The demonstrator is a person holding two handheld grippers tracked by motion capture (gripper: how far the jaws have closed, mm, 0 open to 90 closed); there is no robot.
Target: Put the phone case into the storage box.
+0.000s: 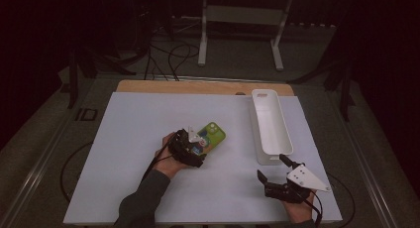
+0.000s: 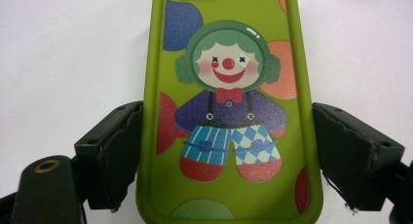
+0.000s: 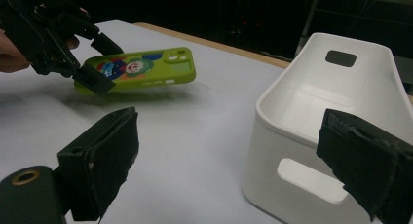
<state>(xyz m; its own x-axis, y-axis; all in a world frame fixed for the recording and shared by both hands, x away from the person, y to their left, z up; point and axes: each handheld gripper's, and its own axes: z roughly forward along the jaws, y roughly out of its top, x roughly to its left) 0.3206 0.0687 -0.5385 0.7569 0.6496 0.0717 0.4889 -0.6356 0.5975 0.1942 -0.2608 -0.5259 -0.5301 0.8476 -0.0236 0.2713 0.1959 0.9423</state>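
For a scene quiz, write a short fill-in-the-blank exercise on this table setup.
1. The left gripper is shut on the green ____ case.
2. The case is printed with a cartoon ____.
3. The right gripper hangs with open jaws beside the white ____.
4. The case is ____ the bin.

Missing words: phone; clown; bin; outside

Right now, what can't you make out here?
- Phone case, left gripper view: top and bottom ends cut off by the frame edges.
- Its held end, right gripper view: covered by the left gripper, so the pads' contact is unclear.
- White bin, right gripper view: near corner hidden behind a jaw of the right gripper.
- Room beyond the table, high view: too dark to read.
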